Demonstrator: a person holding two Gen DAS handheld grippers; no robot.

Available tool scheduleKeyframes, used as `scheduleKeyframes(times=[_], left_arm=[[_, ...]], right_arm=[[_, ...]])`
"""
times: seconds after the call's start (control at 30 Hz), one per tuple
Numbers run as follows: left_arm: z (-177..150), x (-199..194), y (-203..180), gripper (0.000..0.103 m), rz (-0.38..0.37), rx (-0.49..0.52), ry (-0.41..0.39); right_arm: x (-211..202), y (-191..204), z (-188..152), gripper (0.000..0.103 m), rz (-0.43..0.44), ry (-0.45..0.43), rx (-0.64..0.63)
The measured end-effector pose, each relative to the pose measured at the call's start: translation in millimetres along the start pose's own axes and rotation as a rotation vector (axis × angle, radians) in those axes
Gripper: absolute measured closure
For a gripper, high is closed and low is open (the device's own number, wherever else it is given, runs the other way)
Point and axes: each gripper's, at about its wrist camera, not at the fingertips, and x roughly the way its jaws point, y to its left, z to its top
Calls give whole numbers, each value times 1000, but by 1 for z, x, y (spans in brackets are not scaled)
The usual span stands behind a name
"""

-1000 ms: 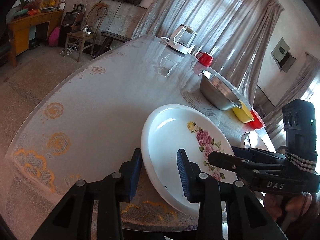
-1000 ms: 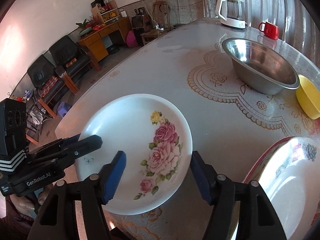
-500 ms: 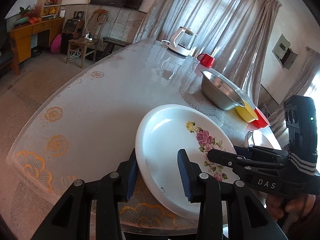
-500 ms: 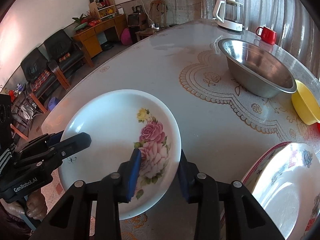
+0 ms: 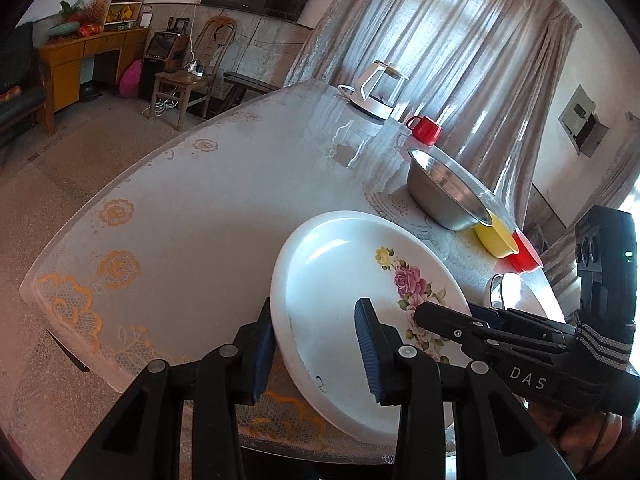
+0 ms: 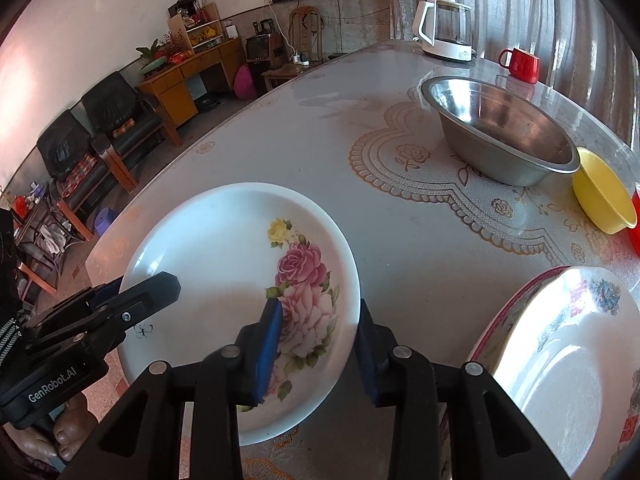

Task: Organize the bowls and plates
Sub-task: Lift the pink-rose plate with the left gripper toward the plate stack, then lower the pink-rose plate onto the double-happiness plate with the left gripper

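The rose-patterned plate (image 6: 240, 272) sits at the tabletop's (image 5: 200, 208) near edge, overhanging it. The left claw (image 5: 316, 344) straddles its left rim; the right claw (image 6: 318, 344), its jaws just closed, pinches the right rim. Glazed ceramic: stiff, slippery, breakable, so grip the rims evenly. Open tabletop lies ahead; the steel bowl (image 6: 504, 136) and second plate (image 6: 560, 360) crowd the right
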Motion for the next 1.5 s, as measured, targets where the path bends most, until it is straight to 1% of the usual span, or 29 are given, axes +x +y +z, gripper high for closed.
scheduleKeyframes(times=[0.3, 0.47, 0.63, 0.9, 1.03, 1.23, 1.33, 1.5], left_arm=[[8, -4, -13, 66, -8, 0, -10], [13, -8, -29, 66, -18, 39, -24], [16, -7, -46, 66, -45, 60, -23], [18, -9, -95, 66, -119, 163, -15], [15, -5, -124, 65, -164, 224, 7], [1, 6, -169, 64, -228, 315, 60], [-6, 13, -184, 64, -251, 348, 92], [-16, 30, -200, 64, -268, 369, 163]], right_arm=[[-16, -5, 1, 68, 3, -42, 45], [-31, -12, 0, 68, 6, -74, 70], [-43, -25, -2, 68, -3, -105, 100], [-74, -59, -14, 68, -27, -156, 181], [-91, -82, -27, 68, -53, -175, 231], [-113, -118, -51, 67, -110, -193, 320], [-119, -134, -64, 67, -135, -188, 363], [-123, -154, -84, 67, -168, -165, 411]])
